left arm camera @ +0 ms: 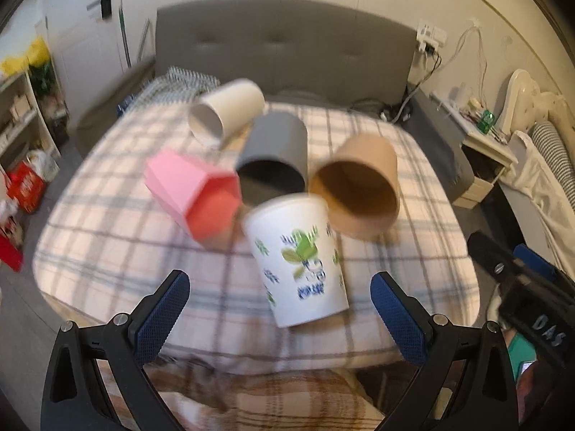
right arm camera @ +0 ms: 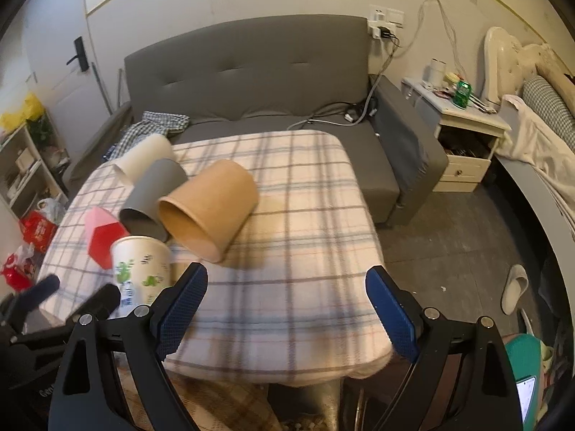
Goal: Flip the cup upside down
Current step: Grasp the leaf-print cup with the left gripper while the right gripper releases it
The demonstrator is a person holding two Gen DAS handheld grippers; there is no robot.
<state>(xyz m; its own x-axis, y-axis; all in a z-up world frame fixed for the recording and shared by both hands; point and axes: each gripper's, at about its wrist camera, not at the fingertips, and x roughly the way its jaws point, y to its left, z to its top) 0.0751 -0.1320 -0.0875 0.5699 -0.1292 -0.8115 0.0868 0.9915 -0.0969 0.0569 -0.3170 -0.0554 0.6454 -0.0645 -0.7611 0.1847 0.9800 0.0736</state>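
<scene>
Left wrist view: left tongs (left arm camera: 280,296) spread wide, empty; printed cup (left arm camera: 300,262) stands between them on the plaid worktop (left arm camera: 107,244), brown cup (left arm camera: 359,186) at 1 o'clock. Right wrist view: right tongs (right arm camera: 287,300) wide, empty; printed cup (right arm camera: 140,269) at 9 o'clock.

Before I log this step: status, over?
Both tools open, holding nothing. Printed cup standing wide end down on the checked cloth. Four other cups on their sides just behind it.

left gripper (left arm camera: 280,303) fingers spread wide, holding nothing, right gripper (right arm camera: 286,298) fingers likewise parted, both level, side by side
</scene>
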